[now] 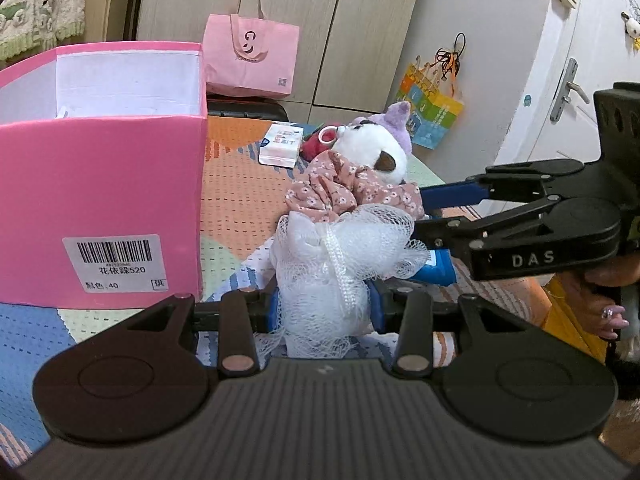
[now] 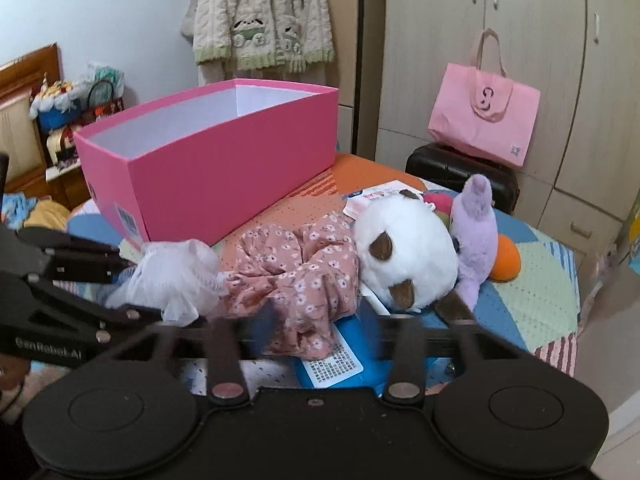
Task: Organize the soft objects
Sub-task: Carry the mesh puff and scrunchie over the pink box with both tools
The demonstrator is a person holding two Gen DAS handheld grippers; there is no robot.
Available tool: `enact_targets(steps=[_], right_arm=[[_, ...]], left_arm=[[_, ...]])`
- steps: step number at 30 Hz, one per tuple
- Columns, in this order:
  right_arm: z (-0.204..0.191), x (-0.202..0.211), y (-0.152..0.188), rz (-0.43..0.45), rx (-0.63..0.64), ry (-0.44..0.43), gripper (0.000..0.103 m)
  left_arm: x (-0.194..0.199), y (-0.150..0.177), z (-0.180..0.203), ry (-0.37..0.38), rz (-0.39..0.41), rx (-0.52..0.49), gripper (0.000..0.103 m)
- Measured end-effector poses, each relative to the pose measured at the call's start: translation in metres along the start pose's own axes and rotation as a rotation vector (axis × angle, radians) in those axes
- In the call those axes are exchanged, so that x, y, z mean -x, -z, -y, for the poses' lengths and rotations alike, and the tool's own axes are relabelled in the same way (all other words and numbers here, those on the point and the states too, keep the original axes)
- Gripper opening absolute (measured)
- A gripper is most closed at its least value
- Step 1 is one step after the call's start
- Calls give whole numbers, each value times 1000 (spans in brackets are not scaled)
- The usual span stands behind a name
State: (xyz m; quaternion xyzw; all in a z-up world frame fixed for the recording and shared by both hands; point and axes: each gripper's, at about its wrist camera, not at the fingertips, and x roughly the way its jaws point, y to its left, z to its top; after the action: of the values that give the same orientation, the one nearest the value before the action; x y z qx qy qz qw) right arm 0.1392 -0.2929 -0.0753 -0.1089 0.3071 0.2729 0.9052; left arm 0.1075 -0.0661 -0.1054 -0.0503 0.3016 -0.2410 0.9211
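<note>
Left gripper [image 1: 326,312] pinches the white mesh pouf [image 1: 340,256]; the pink box [image 1: 100,208] stands near-left. Right gripper [image 2: 316,332], jaws spread, straddles the floral scrunchie [image 2: 296,280].

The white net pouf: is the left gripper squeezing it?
Touching. In the left wrist view the left gripper has its blue fingers pressed into both sides of the white net pouf, bunching it between them.

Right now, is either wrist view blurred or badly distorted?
Right wrist view: the right gripper is motion-smeared, the floral cloth behind it sharp. Left wrist view: crisp on the mesh pouf; fisheye bends the door and wardrobe edges.
</note>
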Motion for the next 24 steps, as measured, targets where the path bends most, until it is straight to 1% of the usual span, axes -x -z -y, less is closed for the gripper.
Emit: enact_targets(steps=[2, 4, 8, 9, 10, 12, 14, 15, 16, 17, 18, 19, 21, 24], right_arm=[[-2, 0, -2, 1, 28, -4, 65], [-4, -1, -5, 1, 51, -13, 73], [-11, -8, -10, -14, 138, -28, 78], [-13, -10, -10, -18, 157, -34, 86], [-17, -13, -11, -21, 181, -42, 88], [-23, -20, -10, -34, 220, -44, 89], [-26, -27, -10, -49, 227, -45, 88], [-27, -30, -9, -49, 222, -43, 84], [-28, -31, -8, -46, 216, -47, 74], [-28, -31, -7, -45, 212, -48, 66], [-29, -31, -7, -46, 209, -46, 48], [-29, -29, -6, -43, 202, -36, 33], [-26, -23, -8, -35, 154, -18, 23], [-30, -10, -9, -21, 124, -4, 21]], left_arm=[[0, 0, 0, 1, -2, 2, 39], [0, -1, -1, 7, -8, 9, 39], [4, -4, -4, -7, -8, 10, 39], [6, -4, -5, -14, -9, 8, 39], [6, -4, -5, -19, -10, 7, 39], [7, -4, -7, -35, -18, 8, 39], [7, -3, -9, -43, -28, 8, 39], [8, -2, -10, -42, -32, 9, 39], [8, -2, -11, -38, -35, 11, 39], [9, -2, -12, -32, -40, 17, 39], [10, -3, -13, -25, -46, 24, 39], [12, -3, -14, -20, -50, 28, 39], [16, -5, -16, -14, -54, 29, 39], [24, -6, -18, -10, -65, 22, 39]])
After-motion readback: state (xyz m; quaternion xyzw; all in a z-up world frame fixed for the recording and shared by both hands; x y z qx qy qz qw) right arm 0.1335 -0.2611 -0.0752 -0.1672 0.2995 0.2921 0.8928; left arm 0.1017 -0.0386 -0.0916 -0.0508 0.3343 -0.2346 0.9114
